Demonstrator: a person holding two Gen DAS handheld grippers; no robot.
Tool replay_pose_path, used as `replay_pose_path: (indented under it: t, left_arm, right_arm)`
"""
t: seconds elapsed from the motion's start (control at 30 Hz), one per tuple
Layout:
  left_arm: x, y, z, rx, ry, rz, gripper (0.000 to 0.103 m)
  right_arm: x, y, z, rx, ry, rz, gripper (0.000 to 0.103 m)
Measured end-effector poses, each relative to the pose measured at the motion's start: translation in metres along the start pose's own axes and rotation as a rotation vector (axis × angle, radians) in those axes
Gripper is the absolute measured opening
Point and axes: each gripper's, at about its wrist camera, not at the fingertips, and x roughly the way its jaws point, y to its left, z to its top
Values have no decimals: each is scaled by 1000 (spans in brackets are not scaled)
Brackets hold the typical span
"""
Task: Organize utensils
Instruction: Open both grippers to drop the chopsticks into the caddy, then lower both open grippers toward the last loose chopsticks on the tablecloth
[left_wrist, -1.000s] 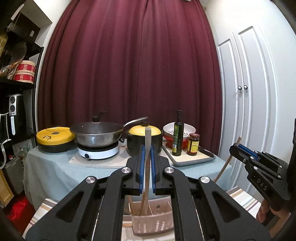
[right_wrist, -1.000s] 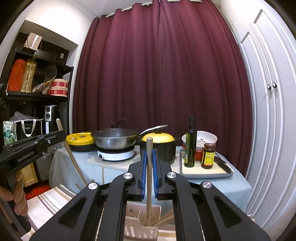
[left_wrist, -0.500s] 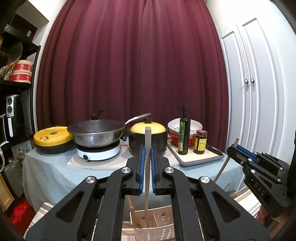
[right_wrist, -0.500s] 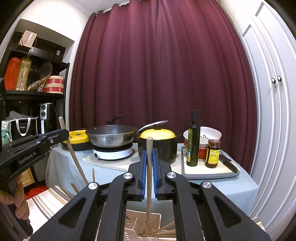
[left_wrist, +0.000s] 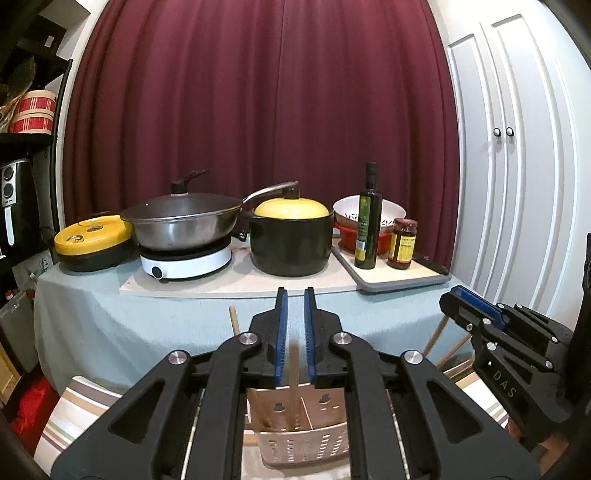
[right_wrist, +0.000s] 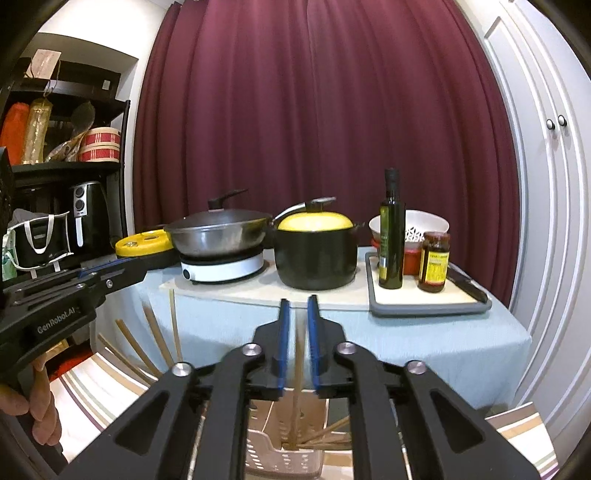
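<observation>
In the left wrist view my left gripper (left_wrist: 294, 299) stands open above a pale slotted utensil basket (left_wrist: 303, 439). A blurred wooden chopstick (left_wrist: 293, 369) hangs loose in the gap between its blue pads, its lower end down in the basket. My right gripper (right_wrist: 298, 306) is open as well, over the same basket (right_wrist: 284, 461). Another chopstick (right_wrist: 297, 387) passes free between its pads and ends in a compartment that holds more sticks. Each gripper shows in the other's view: the right one (left_wrist: 476, 310) at right, the left one (right_wrist: 110, 271) at left, held by a hand (right_wrist: 40, 398).
Several chopsticks (right_wrist: 155, 332) lean out to the left of the basket. Behind it stands a cloth-covered table (left_wrist: 110, 306) with a wok on a hotplate (left_wrist: 184, 221), a yellow-lidded pot (left_wrist: 291, 236), an oil bottle (left_wrist: 367, 218) and a jar (left_wrist: 402, 243). White cupboard doors (left_wrist: 517, 184) stand at right.
Both grippers have opened and let go of their chopsticks, which have slid down toward the basket. Both views have dropped and moved closer to the basket.
</observation>
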Motion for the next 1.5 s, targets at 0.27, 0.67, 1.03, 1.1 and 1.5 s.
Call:
replay_pose_path:
  t: [0.27, 0.67, 1.03, 1.1, 1.5]
  left_arm:
    - [-8, 0, -4, -8, -7, 8, 49]
    - [-61, -3, -20, -10, -28, -16, 67]
    - [-106, -4, -66, -14, 8, 33, 67]
    - [-111, -2, -77, -23, 24, 39, 67]
    - [-131, 4, -150, -48, 171, 58, 67]
  right_arm:
    - [-13, 2, 3, 8, -23, -9, 46]
    - [-64, -3, -10, 8, -31, -30, 49]
    - [-100, -5, -56, 24, 48, -62, 49]
    - [-105, -5, -67, 29, 67, -69, 49]
    - [-142, -12, -147, 71, 214, -132, 49]
